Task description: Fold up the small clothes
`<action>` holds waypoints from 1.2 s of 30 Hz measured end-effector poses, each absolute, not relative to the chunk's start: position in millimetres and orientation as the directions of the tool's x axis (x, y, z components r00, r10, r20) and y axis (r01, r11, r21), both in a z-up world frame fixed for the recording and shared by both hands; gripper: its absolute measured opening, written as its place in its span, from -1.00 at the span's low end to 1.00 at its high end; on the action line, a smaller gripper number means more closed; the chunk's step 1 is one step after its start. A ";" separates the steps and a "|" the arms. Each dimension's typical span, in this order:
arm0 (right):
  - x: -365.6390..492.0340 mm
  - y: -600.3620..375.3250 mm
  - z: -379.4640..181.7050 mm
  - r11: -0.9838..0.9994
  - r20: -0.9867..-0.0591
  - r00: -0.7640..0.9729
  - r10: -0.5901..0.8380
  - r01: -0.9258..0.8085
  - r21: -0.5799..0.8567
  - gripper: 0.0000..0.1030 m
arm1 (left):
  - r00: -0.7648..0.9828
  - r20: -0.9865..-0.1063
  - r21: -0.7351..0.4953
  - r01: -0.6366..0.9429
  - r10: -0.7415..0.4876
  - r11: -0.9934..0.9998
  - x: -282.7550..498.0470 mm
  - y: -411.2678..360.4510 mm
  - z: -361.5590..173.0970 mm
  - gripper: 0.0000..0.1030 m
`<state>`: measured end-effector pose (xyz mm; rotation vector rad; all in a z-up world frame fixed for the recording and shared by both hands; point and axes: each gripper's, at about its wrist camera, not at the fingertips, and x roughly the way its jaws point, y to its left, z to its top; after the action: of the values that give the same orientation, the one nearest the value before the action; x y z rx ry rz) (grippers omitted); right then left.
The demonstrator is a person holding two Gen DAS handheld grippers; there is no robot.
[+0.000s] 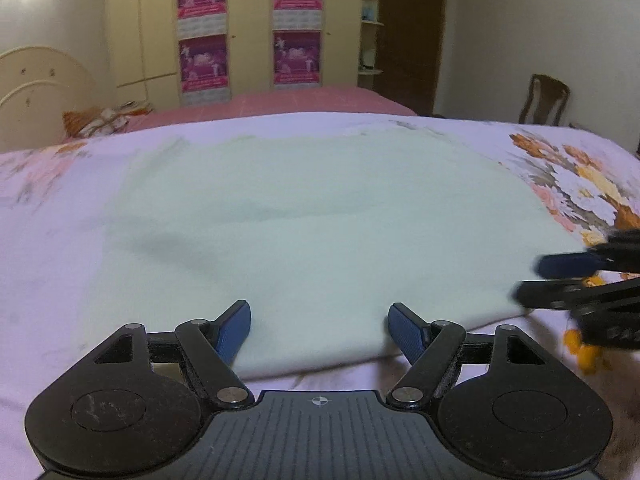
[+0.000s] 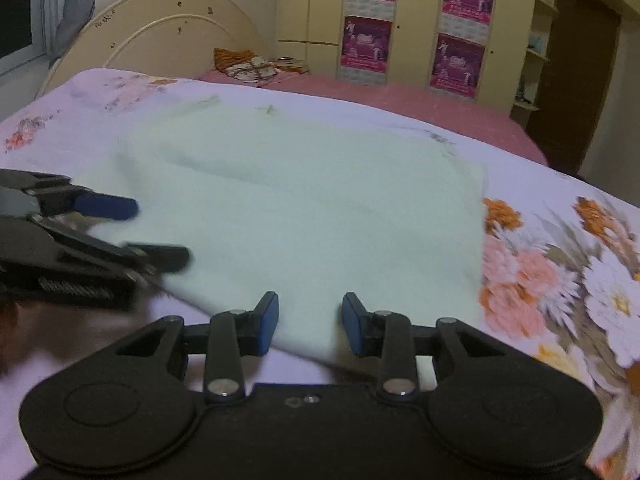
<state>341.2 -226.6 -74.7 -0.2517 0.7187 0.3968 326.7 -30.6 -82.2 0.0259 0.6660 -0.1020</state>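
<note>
A pale mint cloth (image 1: 312,216) lies flat on the lilac floral bedsheet (image 1: 52,264), folded into a broad rectangle. In the left wrist view my left gripper (image 1: 320,314) stands open over the cloth's near edge, with cloth showing between its blue pads and nothing pinched. My right gripper (image 1: 530,280) comes in blurred at the cloth's right corner. In the right wrist view the right gripper (image 2: 310,304) is open with a narrower gap, just above the near edge of the cloth (image 2: 320,208). The left gripper (image 2: 158,232) shows there at the cloth's left side, jaws apart.
The bedsheet (image 2: 560,280) carries large orange and pink flowers to the right of the cloth. Beyond it lie a pink bed (image 1: 304,100), an orange patterned pillow (image 2: 244,64) and a cream headboard (image 2: 160,36). A wardrobe with posters (image 1: 248,28) and a wooden chair (image 1: 544,98) stand behind.
</note>
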 end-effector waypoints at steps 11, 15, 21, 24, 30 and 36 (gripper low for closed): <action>323.6 -258.7 -63.7 0.923 -0.660 0.716 0.228 -0.375 -0.089 -0.32 | 0.790 -0.613 0.060 0.062 -0.012 0.996 308.0 1.8 -74.9 0.47; 332.9 -264.3 -58.7 0.944 -0.641 0.728 0.242 -0.329 -0.017 -0.34 | 0.780 -0.624 -0.039 0.025 -0.044 0.999 314.8 19.6 -83.0 0.50; 345.4 -282.2 -66.0 0.965 -0.680 0.695 0.236 -0.248 0.082 -0.48 | 0.771 -0.634 -0.079 -0.002 -0.049 0.997 318.2 24.6 -76.7 0.53; 344.8 -283.9 -71.3 0.969 -0.685 0.696 0.214 -0.238 0.062 -0.48 | 0.763 -0.644 -0.058 0.018 -0.051 0.998 319.2 24.9 -84.8 0.54; 350.9 -289.8 -74.8 0.967 -0.694 0.675 0.250 -0.213 0.140 -0.39 | 0.741 -0.670 -0.005 0.045 -0.037 0.999 318.1 19.6 -81.2 0.60; 331.8 -290.4 -56.8 0.966 -0.670 0.696 0.260 -0.191 0.176 -0.36 | 0.724 -0.688 -0.070 0.003 -0.051 0.998 301.9 25.6 -65.9 0.60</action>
<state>331.8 -290.4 -56.8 0.0949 0.7610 0.2518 301.9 25.6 -65.9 -0.0653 0.7610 -0.0297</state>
